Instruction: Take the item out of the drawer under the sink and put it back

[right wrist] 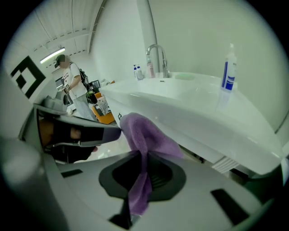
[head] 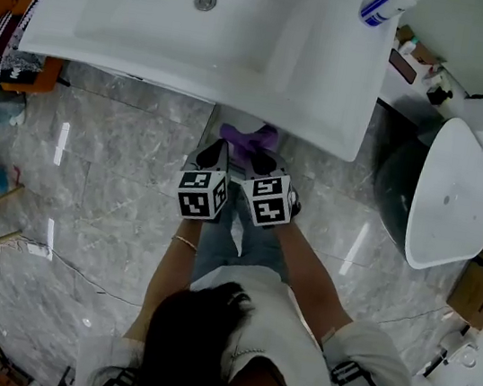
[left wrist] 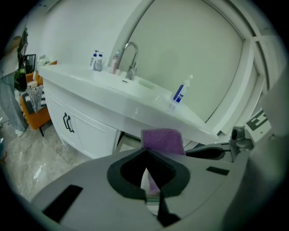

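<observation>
The white sink counter (head: 329, 101) fills the upper part of the head view, and its front edge runs just above the two grippers. Grey marble floor (head: 115, 186) lies open to the left of the person. To the right, a white oval fixture (head: 455, 194) stands near, leaving a narrower gap. Both forearms reach forward from lower centre, close together and angled downward. The marker cubes sit side by side, almost touching. The left gripper (head: 220, 146) has its jaws closed on one side of the purple cloth (head: 248, 140). The right gripper (head: 261, 158) is clamped on the other side, with a fold bunched above its jaws and a strip trailing between them. The cloth hangs in the air, just below the counter's edge. A spray bottle (head: 385, 3) stands on the counter, upper right.
</observation>
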